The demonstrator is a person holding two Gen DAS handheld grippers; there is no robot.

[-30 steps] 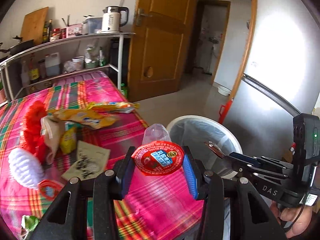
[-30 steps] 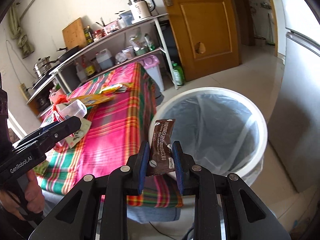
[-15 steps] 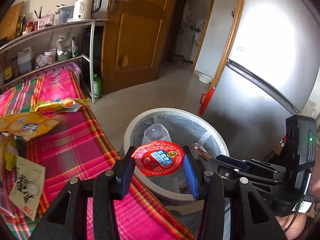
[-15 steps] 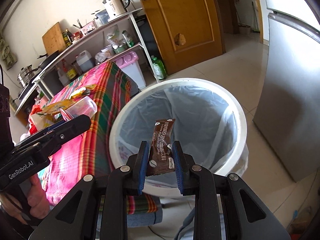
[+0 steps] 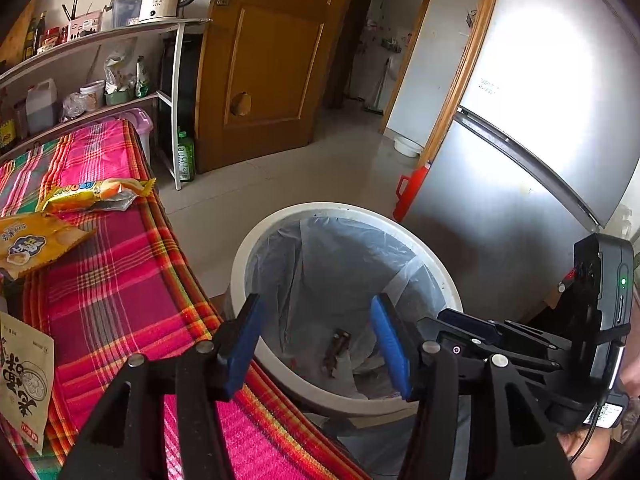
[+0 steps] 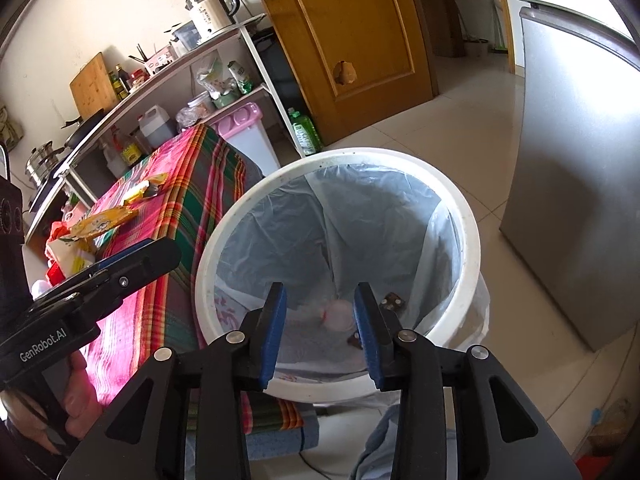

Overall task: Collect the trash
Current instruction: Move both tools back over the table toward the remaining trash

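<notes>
- The left gripper (image 5: 316, 344) is held over the bin (image 5: 256, 240); its blue pads (image 5: 244, 340) are set wide apart, and nothing is found between them.
- The left jaws have just been opening.
- The right gripper (image 6: 320, 332) is likewise held above the bin (image 6: 472, 232); its pads (image 6: 274, 332) are parted, and nothing is clamped.
- The right jaws have just been opening as well.
- A brown wrapper (image 5: 336, 350) is seen lying at the bottom of the bin, on the clear liner (image 5: 320, 264).
- In the right wrist view, the same wrapper (image 6: 394, 302) is partly hidden behind the right pad, and a pale cup (image 6: 338, 314) lies beside it on the liner (image 6: 360, 216).
- The bin is placed on the floor, just beside the edge of the table (image 5: 132, 280), which is covered by a pink plaid cloth.
- Further trash is left on the table: a yellow snack bag (image 5: 32, 244), a second yellow wrapper (image 5: 96, 192), and a printed paper packet (image 5: 24, 376).
- The right gripper (image 5: 520, 344) is visible in the left wrist view, at the right edge; the left gripper (image 6: 100, 276) is visible in the right wrist view, at the left edge.
- A fridge (image 5: 540, 120) stands behind the bin.
</notes>
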